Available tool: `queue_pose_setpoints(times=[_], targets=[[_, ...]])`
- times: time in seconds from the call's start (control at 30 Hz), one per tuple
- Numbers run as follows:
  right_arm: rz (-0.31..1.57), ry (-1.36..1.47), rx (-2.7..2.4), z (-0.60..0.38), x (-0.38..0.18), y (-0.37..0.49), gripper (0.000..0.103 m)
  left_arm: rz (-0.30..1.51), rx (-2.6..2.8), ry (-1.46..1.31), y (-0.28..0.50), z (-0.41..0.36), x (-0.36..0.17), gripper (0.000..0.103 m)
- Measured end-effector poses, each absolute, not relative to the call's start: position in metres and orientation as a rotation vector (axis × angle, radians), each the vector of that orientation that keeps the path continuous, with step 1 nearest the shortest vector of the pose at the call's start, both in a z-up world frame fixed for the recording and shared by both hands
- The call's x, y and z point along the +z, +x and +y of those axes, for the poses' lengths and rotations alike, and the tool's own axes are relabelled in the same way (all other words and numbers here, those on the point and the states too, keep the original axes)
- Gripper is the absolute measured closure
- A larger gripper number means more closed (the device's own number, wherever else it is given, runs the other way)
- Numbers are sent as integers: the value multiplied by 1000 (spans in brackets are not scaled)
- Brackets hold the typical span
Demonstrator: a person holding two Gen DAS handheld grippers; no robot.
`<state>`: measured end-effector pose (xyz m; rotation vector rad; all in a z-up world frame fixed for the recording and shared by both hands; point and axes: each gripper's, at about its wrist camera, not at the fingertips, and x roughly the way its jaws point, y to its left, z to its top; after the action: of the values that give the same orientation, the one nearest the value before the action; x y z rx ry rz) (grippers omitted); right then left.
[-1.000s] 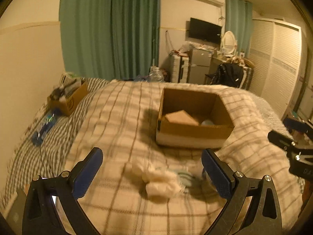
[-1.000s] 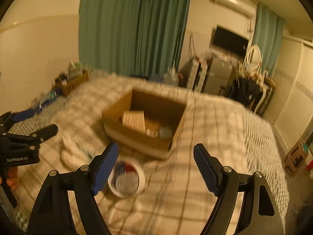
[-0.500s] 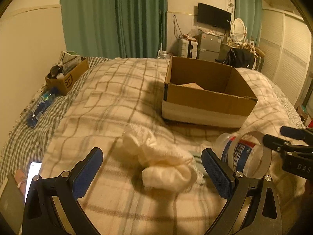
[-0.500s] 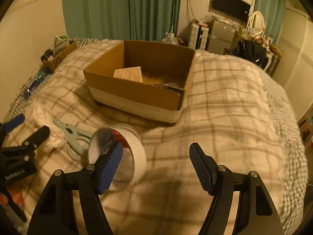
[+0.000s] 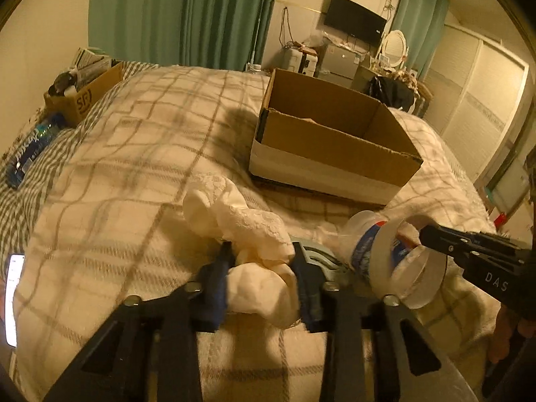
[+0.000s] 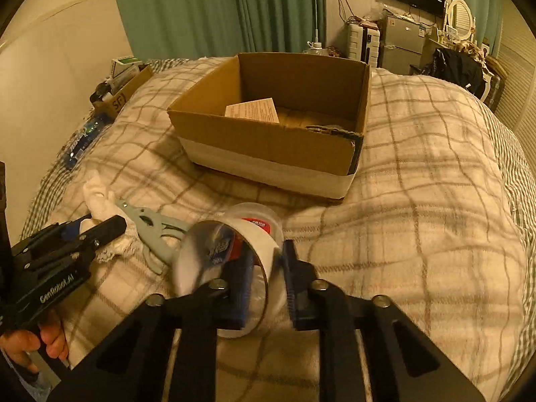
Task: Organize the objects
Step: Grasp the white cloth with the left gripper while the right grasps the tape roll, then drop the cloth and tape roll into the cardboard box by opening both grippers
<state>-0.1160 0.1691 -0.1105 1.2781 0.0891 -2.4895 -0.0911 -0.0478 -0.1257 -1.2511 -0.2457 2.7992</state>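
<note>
An open cardboard box [image 5: 335, 144] stands on the plaid bed, also in the right wrist view [image 6: 268, 140], with a paper card [image 6: 253, 110] inside. My left gripper [image 5: 261, 268] is shut on a white cloth [image 5: 248, 234] lying on the bed. My right gripper [image 6: 266, 278] is shut on the rim of a clear plastic tub [image 6: 231, 251] with a blue and red label, lying on its side; it also shows in the left wrist view [image 5: 395, 254]. A pale blue clamp [image 6: 154, 231] lies between cloth and tub.
A small cardboard box [image 5: 83, 93] of items and a blue bottle [image 5: 30, 150] lie at the bed's far left. A lit phone [image 5: 13, 298] lies at the left edge. Green curtains, a fridge and a wardrobe stand beyond the bed.
Both grippers moved down and closed: the left onto the white cloth, the right onto the tub's rim. Both were open before.
</note>
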Motion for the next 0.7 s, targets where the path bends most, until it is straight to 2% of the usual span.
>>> queue_pose_setpoints(times=[0.07,0.33,0.5,0.7], targets=[[73,1257,-2500,172,-104,-112,99,-269,2793,-1254,-88,-50,-123,78],[132,1155,-2557,177,-59,-98,100,-239,2815,-1212,-75,-53,-93,80],[198,1071,-2617,184,-16,-101,100,-161,2853,-1064,-80,-56,-40,80],[223,923,-2693,194,62,-130,100,-60,2837,-892,-113,-48,33,80]])
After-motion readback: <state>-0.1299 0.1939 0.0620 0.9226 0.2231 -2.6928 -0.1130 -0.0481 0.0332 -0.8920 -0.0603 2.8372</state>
